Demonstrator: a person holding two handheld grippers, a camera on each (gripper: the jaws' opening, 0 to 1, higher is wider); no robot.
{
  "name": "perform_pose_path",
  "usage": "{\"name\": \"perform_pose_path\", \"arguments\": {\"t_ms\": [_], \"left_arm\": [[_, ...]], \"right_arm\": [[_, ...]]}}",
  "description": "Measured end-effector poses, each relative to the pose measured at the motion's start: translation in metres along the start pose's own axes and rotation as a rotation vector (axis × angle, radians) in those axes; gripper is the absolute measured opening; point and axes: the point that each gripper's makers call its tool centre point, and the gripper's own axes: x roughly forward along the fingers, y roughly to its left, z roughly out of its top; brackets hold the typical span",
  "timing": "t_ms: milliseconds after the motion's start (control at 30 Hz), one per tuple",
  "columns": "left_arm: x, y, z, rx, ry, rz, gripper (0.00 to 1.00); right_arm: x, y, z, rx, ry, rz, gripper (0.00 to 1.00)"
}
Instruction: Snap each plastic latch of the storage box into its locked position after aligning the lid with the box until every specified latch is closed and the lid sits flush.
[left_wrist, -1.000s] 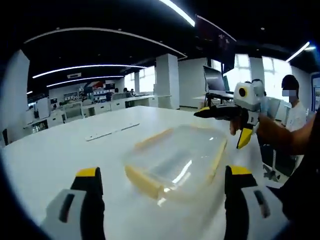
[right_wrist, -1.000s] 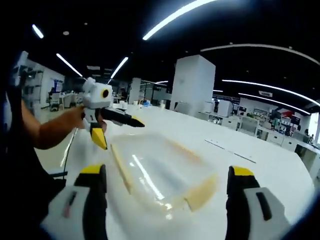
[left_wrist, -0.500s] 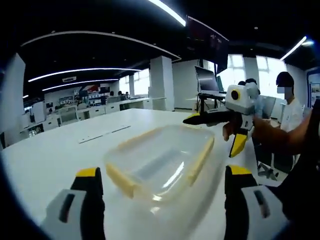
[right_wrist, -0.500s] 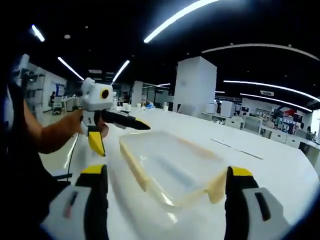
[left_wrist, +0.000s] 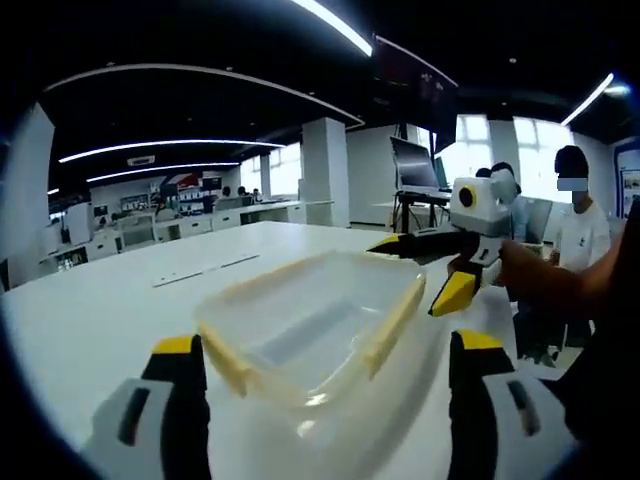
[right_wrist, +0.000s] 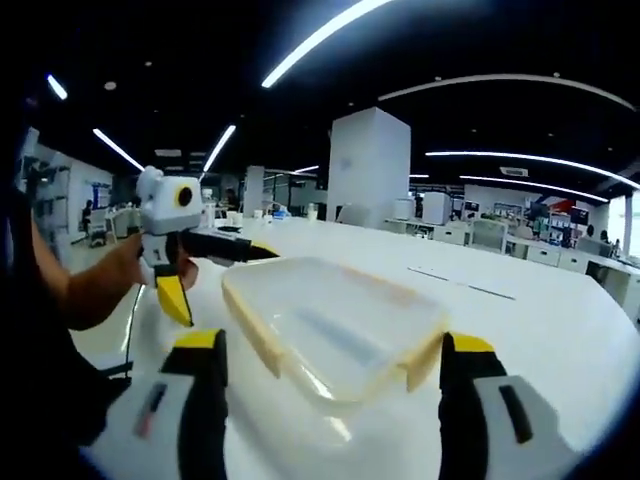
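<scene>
My left gripper (left_wrist: 318, 405) and right gripper (right_wrist: 336, 400) both gape wide, holding nothing, flanking the clear storage box (left_wrist: 315, 325) with yellow latches (left_wrist: 393, 320) on the white table (left_wrist: 100, 310).

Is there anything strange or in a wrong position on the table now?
Nothing looks spilled or broken. The storage box sits on the white table with its yellow latches standing out from the sides, apparently not snapped down yet. Both grippers, left and right, are open and apart from it.
</scene>
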Motion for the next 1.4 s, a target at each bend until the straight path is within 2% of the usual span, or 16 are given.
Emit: {"name": "perform_pose_path", "arguments": {"t_ms": [100, 200, 300, 433, 533, 667, 900, 1000, 1400], "left_arm": [[0.001, 0.000, 0.001, -0.018, -0.017, 0.008, 1.00], [0.000, 0.004, 0.000, -0.034, -0.033, 0.017, 0.99], [-0.001, 0.013, -0.001, -0.025, -0.051, 0.063, 0.95], [-0.004, 0.017, 0.004, -0.051, -0.094, 0.062, 0.91], [-0.002, 0.021, 0.000, -0.050, -0.079, 0.078, 0.87], [0.001, 0.026, 0.002, -0.055, -0.109, 0.107, 0.82], [0.009, 0.026, 0.002, -0.020, -0.131, 0.160, 0.88], [0.007, 0.033, 0.004, -0.013, -0.145, 0.173, 0.86], [0.006, 0.033, 0.005, -0.021, -0.163, 0.181, 0.81]], "right_arm": [[-0.001, -0.003, 0.002, 0.014, -0.018, -0.001, 0.83], [0.002, 0.001, 0.000, -0.010, -0.024, -0.014, 0.88], [0.004, 0.001, 0.000, -0.029, -0.027, -0.035, 0.89], [0.005, -0.004, -0.002, 0.000, -0.038, -0.051, 0.88], [0.005, -0.006, -0.001, 0.017, -0.063, -0.054, 0.86], [0.006, -0.004, 0.000, 0.023, -0.078, -0.064, 0.86], [0.009, -0.006, 0.000, 0.022, -0.093, -0.076, 0.86], [0.008, -0.004, -0.002, 0.022, -0.100, -0.083, 0.85], [0.009, -0.001, -0.002, 0.039, -0.099, -0.093, 0.82]]}}
